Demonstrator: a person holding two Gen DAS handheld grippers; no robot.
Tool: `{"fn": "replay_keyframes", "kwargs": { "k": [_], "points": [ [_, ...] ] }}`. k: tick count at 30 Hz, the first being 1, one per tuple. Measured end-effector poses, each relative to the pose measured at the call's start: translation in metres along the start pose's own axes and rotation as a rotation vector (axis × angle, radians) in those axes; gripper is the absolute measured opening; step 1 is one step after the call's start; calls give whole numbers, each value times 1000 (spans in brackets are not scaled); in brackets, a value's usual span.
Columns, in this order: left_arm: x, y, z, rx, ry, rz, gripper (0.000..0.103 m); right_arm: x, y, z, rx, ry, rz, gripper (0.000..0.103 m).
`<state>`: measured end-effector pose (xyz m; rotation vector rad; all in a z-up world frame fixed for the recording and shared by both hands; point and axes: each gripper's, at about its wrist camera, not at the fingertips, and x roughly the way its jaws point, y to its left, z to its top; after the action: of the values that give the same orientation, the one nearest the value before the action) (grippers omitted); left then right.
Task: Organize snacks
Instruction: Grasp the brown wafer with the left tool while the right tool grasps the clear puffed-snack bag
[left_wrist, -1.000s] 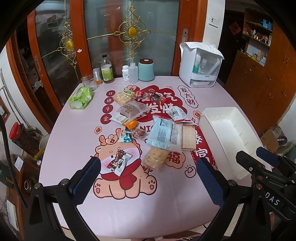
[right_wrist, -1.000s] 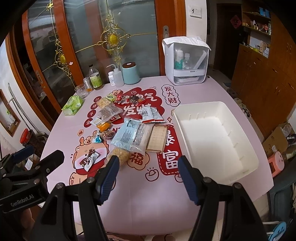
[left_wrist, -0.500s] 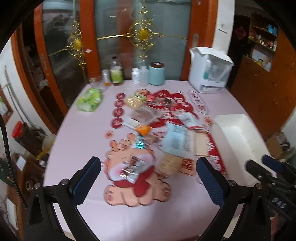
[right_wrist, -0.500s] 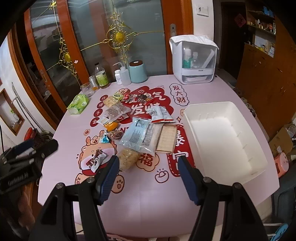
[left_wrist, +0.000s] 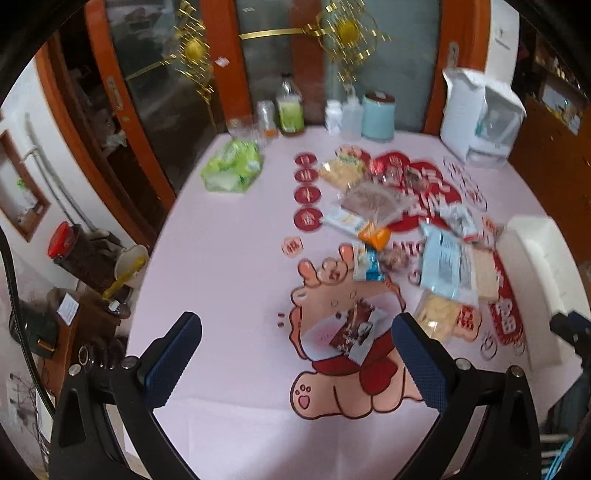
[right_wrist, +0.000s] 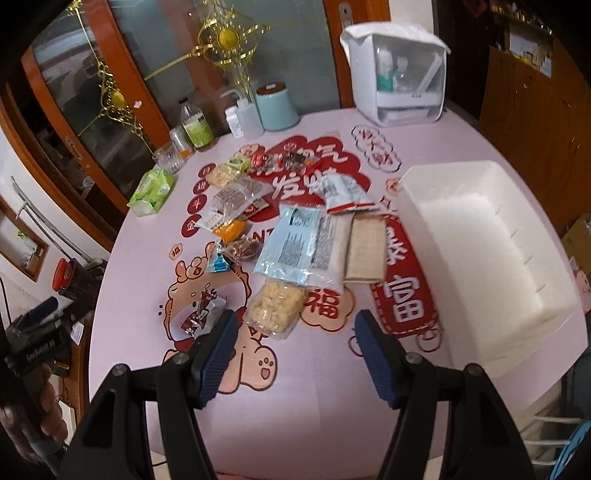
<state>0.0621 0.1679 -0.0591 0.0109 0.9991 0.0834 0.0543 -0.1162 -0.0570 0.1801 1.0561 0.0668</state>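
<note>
Right wrist view: we are approaching the snacks, right gripper (right_wrist: 293, 354) spread wide and carrying nothing. Left gripper (left_wrist: 295, 356) likewise gaping, empty. Next, we are likely needing to close on the rice-puff packet (right_wrist: 275, 308) just ahead, between the fingers, then carry it rightward to the white bin (right_wrist: 476, 258).

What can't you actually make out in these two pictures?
- Left wrist view: motion blur smears the print on the snack packets.
- Left wrist view: the white bin is cut off at the right edge, so its inside is hidden.
- Right wrist view: the small candies are too small to identify.
- Right wrist view: the left hand-held gripper is half out of frame.
</note>
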Motion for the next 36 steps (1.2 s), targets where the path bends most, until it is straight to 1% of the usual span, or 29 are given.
{"fn": "replay_keyframes", "kwargs": {
  "k": [3, 6, 9, 12, 14, 17, 18, 21, 23, 25, 27, 29, 32, 35, 36],
  "points": [
    [29, -3, -6, 49, 60, -60, 102, 27, 6, -1, 33, 40, 9, 66],
    [57, -11, -12, 98, 110, -115, 102, 50, 8, -2, 77, 71, 40, 66],
    [89, -24, -17, 141, 158, -168, 102, 80, 10, -2, 113, 129, 72, 66],
    [119, -34, -19, 155, 211, -205, 102, 106, 15, 1, 131, 174, 93, 67],
    [140, -40, -22, 151, 251, -219, 102, 128, 19, 4, 127, 219, 87, 72],
    [159, -47, -23, 145, 283, -228, 102, 155, 22, 7, 120, 241, 37, 73],
    [164, -48, -24, 145, 291, -227, 102, 161, 22, 9, 121, 247, 29, 74],
    [176, -53, -26, 159, 318, -215, 102, 184, 23, 11, 129, 294, 7, 80],
    [183, -55, -26, 173, 326, -207, 102, 197, 22, 12, 139, 315, -6, 80],
    [190, -56, -26, 178, 336, -192, 102, 204, 20, 13, 152, 327, -29, 80],
    [195, -56, -25, 176, 344, -183, 102, 214, 18, 12, 155, 360, -62, 82],
    [198, -56, -24, 168, 352, -179, 102, 215, 20, 14, 144, 349, -58, 82],
    [203, -56, -22, 157, 367, -189, 102, 219, 23, 17, 121, 361, -68, 82],
    [206, -58, -20, 165, 373, -176, 98, 223, 28, 18, 96, 366, -86, 80],
    [207, -60, -19, 169, 374, -166, 94, 225, 31, 18, 84, 369, -88, 80]
  ]
}}
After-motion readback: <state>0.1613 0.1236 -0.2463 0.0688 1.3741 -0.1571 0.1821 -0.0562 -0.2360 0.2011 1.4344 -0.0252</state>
